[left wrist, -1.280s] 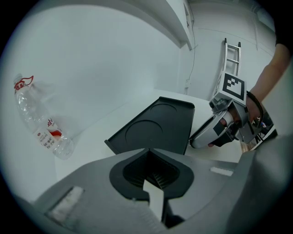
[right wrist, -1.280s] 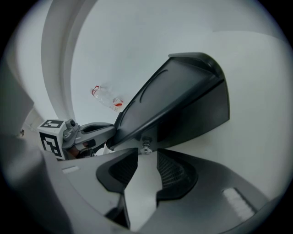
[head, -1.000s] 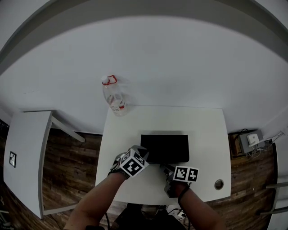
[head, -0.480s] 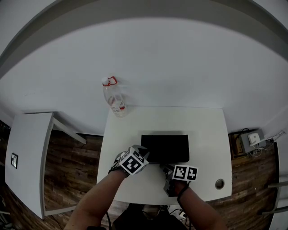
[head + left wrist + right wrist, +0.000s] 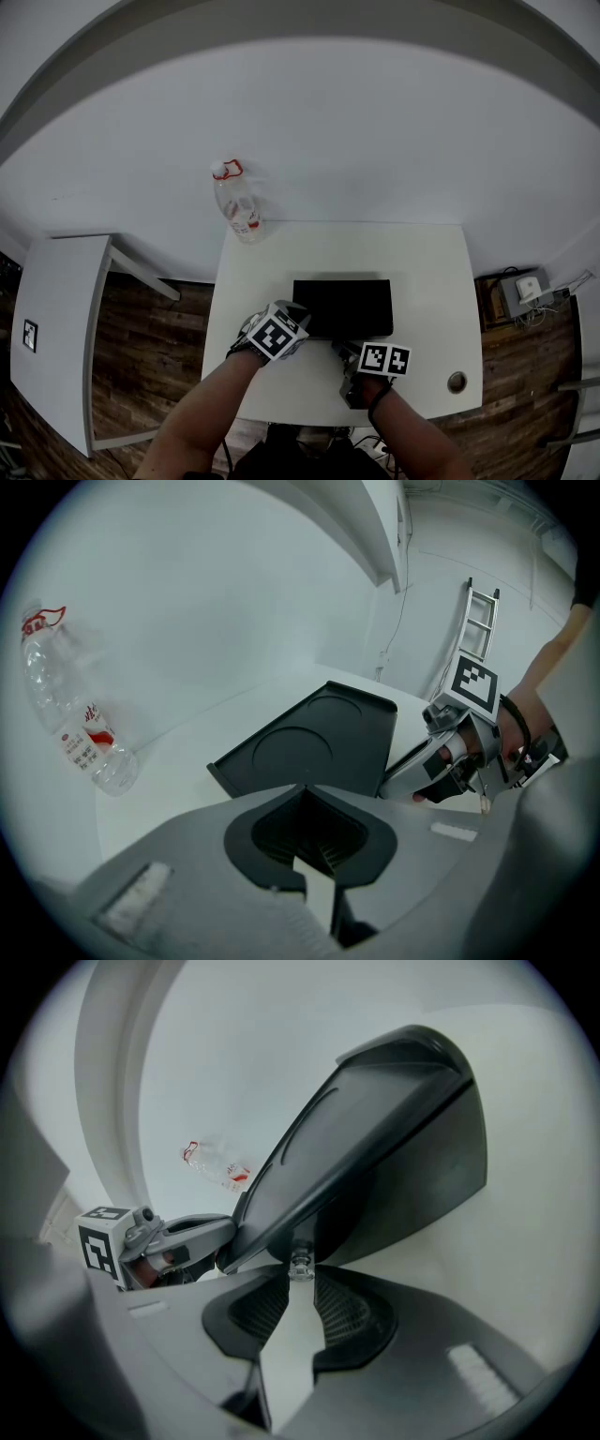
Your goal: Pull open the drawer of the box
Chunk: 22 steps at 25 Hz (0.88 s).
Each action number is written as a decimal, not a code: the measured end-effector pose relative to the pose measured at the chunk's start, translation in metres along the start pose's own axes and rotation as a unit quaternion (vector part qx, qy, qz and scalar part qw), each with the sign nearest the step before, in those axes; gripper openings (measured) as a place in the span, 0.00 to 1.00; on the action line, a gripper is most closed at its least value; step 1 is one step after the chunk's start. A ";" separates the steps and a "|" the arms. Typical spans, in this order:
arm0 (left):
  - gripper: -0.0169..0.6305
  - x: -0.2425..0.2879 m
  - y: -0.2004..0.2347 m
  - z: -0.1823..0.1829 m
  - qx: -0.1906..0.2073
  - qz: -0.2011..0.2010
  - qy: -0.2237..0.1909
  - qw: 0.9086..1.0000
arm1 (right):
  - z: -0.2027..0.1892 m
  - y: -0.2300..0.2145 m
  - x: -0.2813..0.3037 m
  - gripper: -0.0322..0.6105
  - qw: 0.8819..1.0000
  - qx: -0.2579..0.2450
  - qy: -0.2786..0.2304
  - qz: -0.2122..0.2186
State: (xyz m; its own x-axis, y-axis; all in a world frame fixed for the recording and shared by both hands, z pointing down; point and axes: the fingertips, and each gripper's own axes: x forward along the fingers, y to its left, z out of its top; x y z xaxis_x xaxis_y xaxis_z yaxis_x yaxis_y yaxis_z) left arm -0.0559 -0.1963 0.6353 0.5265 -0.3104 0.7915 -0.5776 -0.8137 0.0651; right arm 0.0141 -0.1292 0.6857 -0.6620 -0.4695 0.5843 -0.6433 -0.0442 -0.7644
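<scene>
A flat black box [image 5: 342, 307] lies in the middle of the white table [image 5: 431, 272]. At its front side, my right gripper [image 5: 300, 1274] is shut on the small clear drawer knob [image 5: 300, 1265]. Its jaws have just been closing, and the knob sits between the pads. The box [image 5: 394, 1147] fills that view above the jaws. In the head view the right gripper [image 5: 344, 350] meets the box's front edge. My left gripper [image 5: 302, 794] is shut with nothing between its jaws, its tips against the box's [image 5: 309, 747] front left corner.
A clear plastic bottle [image 5: 239, 206] with a red cap ring stands at the table's back left corner. A round hole [image 5: 457, 382] is in the table's front right. A small white side table [image 5: 52, 319] stands to the left. A white wall rises behind.
</scene>
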 end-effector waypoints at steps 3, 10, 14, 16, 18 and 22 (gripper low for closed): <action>0.03 -0.002 0.001 0.003 -0.002 0.000 0.000 1.000 | 0.000 0.000 -0.001 0.18 1.000 0.000 0.000 0.000; 0.03 -0.003 0.001 0.004 -0.007 -0.003 0.001 1.000 | -0.004 0.001 -0.003 0.18 1.000 0.000 0.002 0.001; 0.03 -0.003 -0.002 0.004 -0.014 -0.014 0.001 1.000 | -0.006 0.000 -0.004 0.18 1.000 0.000 0.003 0.001; 0.03 -0.003 -0.002 0.004 -0.014 -0.014 0.002 1.000 | -0.008 0.001 -0.005 0.18 1.000 0.000 0.003 0.001; 0.03 -0.002 -0.001 0.004 -0.015 -0.015 0.002 1.000 | -0.010 0.001 -0.006 0.18 1.000 0.000 0.003 0.002; 0.03 -0.002 -0.002 0.004 -0.015 -0.016 0.003 1.000 | -0.018 0.001 -0.011 0.18 1.000 0.001 0.004 0.004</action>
State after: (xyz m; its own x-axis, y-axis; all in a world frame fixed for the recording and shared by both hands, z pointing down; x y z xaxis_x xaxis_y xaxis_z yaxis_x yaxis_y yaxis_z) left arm -0.0536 -0.1956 0.6311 0.5420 -0.2811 0.7919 -0.5790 -0.8079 0.1095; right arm 0.0140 -0.1083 0.6833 -0.6702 -0.4630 0.5800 -0.6370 -0.0421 -0.7697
